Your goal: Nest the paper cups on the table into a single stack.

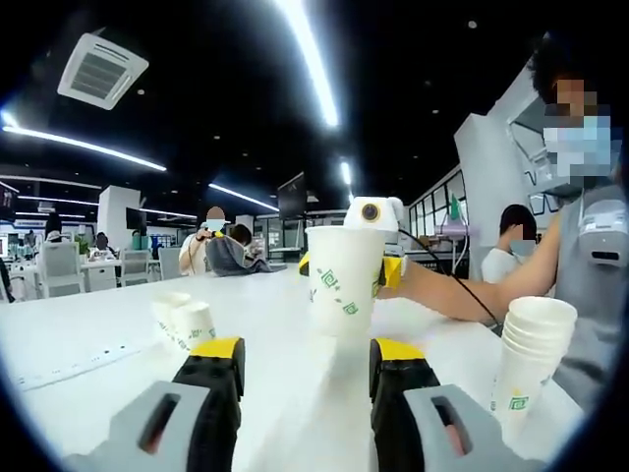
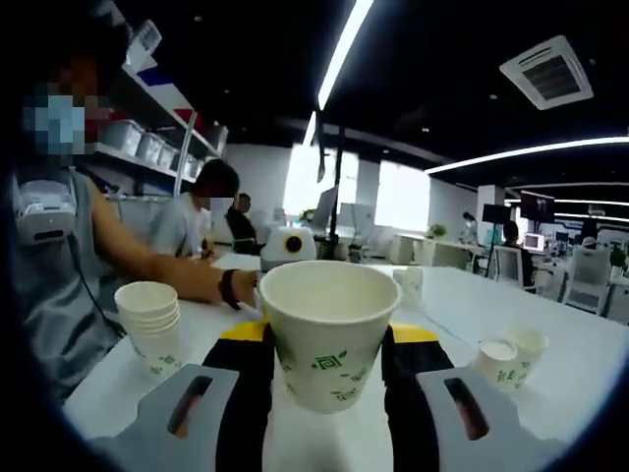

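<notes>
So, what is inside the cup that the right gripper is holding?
The held cup between the right gripper's jaws looks empty: the right gripper view shows its bare white inner wall. Its rim hides the bottom, so I cannot confirm that nothing lies there.

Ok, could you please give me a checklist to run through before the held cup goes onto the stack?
1. Right gripper gripping the white paper cup with green print: ok, its jaws press both sides.
2. Held cup upright, mouth up: ok.
3. White stack of nested paper cups standing upright on the white table: ok.
4. Left gripper free to help: ok, open and empty.
5. All loose cups gathered: not ok, the pair of white paper cups lying on their sides is not yet stacked.
6. Held cup's base clear of the table: cannot tell.
</notes>
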`<state>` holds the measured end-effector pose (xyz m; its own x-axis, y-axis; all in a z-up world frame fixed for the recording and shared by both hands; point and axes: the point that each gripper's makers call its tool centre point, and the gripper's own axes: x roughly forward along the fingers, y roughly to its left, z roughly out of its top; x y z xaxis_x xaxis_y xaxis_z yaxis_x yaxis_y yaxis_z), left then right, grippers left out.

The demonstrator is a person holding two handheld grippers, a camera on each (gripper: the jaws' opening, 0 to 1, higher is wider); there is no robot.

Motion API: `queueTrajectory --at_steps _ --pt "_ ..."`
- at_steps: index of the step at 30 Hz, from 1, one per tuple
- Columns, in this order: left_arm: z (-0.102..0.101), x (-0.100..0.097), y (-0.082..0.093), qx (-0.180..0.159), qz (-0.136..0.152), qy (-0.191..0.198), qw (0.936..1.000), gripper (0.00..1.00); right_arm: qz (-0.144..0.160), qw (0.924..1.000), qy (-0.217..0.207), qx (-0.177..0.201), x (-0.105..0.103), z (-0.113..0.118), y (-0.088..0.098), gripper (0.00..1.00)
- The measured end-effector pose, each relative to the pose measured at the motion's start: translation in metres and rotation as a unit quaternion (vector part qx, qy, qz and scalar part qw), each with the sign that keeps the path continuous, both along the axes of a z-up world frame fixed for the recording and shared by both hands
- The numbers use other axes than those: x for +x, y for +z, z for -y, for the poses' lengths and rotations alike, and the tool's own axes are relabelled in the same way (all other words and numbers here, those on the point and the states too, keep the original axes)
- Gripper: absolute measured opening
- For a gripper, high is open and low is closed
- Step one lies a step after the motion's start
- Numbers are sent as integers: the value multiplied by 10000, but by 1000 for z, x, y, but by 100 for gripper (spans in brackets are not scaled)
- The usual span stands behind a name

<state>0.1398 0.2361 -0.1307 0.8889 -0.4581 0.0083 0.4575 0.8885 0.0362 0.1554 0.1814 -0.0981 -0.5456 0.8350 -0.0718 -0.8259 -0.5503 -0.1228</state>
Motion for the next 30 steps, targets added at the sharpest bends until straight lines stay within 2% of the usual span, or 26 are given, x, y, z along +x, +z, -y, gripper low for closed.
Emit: queueTrajectory --at_steps 5,14,19,30 --pt "-4 1 1 18 13 20 10000 54 -76 9999 -52 -88 3 -2 -2 45" --pt "-6 -4 8 50 110 76 9999 54 -428 9987 -60 -265 0 -6 6 45" --pt "2 -6 4 97 82 71 9999 53 -425 9984 -53 -365 -10 -8 11 45" --pt "4 -9 1 103 42 114 9999 53 -358 9991 19 -228 -34 2 26 44"
